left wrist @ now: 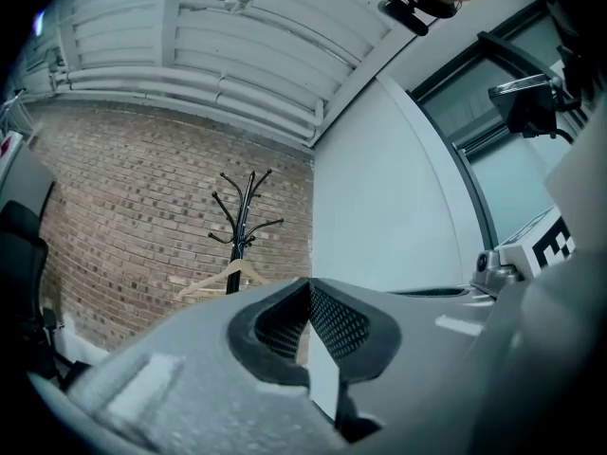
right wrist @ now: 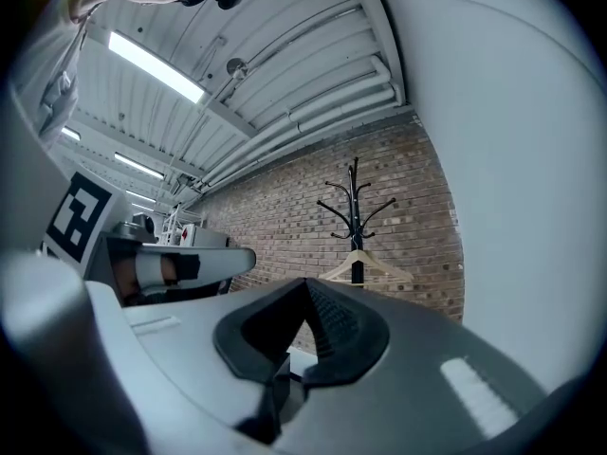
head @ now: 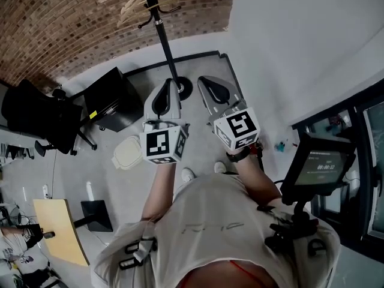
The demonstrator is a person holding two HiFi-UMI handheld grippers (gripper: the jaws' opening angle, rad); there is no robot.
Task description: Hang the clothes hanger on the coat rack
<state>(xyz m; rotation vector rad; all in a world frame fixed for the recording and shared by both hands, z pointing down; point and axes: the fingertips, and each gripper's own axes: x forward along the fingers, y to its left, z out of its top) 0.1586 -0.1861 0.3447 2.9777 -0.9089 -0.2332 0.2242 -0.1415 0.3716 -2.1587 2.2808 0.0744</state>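
Observation:
The black coat rack (head: 163, 38) stands by the brick wall, and a wooden clothes hanger (head: 137, 2) hangs from its upper hooks. It also shows ahead in the left gripper view as rack (left wrist: 245, 214) with hanger (left wrist: 224, 277), and in the right gripper view as rack (right wrist: 355, 205) with hanger (right wrist: 366, 265). My left gripper (head: 166, 98) and right gripper (head: 216, 91) are held side by side, pointing at the rack from a distance. Both are shut with nothing between the jaws, as seen at the left gripper (left wrist: 309, 294) and the right gripper (right wrist: 306, 292).
A black cabinet (head: 111, 101) and an office chair (head: 36, 122) stand left of the rack. A white round bin (head: 127, 153) sits on the floor near my feet. A wooden table (head: 60, 230) is at lower left, a screen on a stand (head: 318, 167) at right.

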